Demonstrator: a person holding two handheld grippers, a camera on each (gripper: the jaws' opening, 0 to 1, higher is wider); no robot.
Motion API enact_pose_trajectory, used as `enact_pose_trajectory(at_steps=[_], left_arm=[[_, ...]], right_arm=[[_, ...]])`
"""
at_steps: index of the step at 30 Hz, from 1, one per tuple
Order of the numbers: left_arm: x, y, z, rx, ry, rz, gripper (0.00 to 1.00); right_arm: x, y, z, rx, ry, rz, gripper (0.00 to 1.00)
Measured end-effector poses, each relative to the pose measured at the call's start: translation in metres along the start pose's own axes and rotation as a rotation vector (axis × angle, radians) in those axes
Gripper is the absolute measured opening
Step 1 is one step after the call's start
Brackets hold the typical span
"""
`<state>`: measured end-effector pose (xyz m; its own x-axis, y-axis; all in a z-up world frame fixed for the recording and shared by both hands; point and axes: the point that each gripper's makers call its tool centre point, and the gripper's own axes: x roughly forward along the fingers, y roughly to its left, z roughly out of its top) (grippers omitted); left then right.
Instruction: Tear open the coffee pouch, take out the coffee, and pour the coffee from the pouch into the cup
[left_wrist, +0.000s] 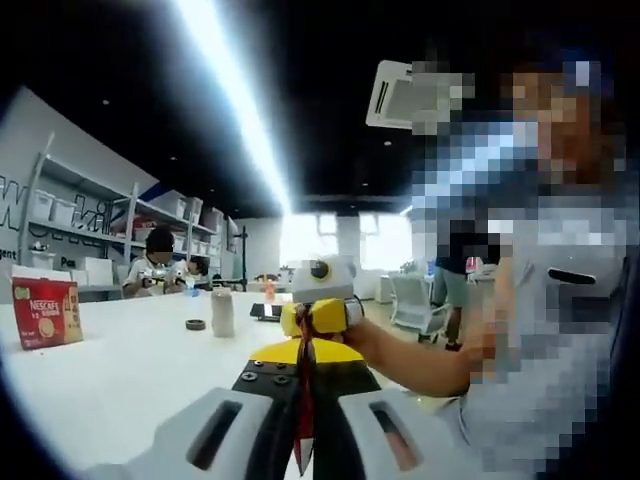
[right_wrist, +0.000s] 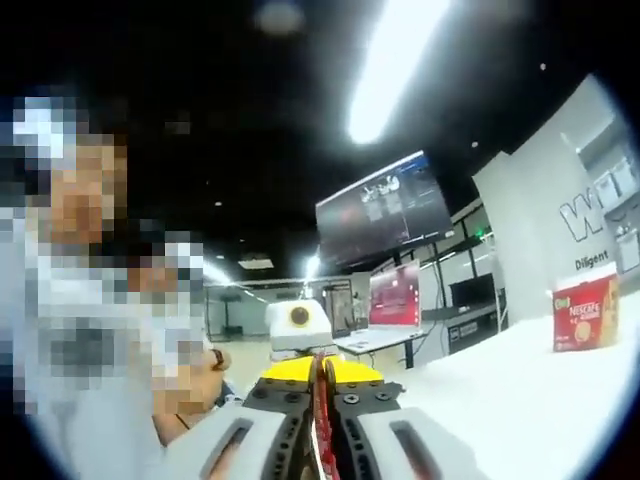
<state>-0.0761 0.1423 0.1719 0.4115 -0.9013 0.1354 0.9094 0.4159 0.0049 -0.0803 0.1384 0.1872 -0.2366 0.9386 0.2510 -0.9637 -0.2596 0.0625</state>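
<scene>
White table (left_wrist: 110, 375): bears a red printed cardboard coffee box (left_wrist: 46, 312) at its left edge in the left gripper view; further right on the same top, a small dark round lid (left_wrist: 196, 324) lies just beside a pale upright cylindrical cup (left_wrist: 223, 313). Thin red coffee pouch (left_wrist: 304, 405): between the jaws of the left gripper (left_wrist: 303, 440), with the right gripper (left_wrist: 322, 318) directly beyond it. Right gripper view: the pouch (right_wrist: 320, 425) stands ahead, left gripper (right_wrist: 318, 375) behind it, box (right_wrist: 585, 313) on the table (right_wrist: 520, 400) at far right.
</scene>
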Motion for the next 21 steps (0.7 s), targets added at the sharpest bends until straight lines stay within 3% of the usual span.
enact_pose_trajectory(at_steps=[21], left_arm=[[0.0, -0.006, -0.002, 0.017, 0.027, -0.02, 0.04]], right_arm=[[0.002, 0.009, -0.001, -0.135, 0.016, -0.002, 0.06]])
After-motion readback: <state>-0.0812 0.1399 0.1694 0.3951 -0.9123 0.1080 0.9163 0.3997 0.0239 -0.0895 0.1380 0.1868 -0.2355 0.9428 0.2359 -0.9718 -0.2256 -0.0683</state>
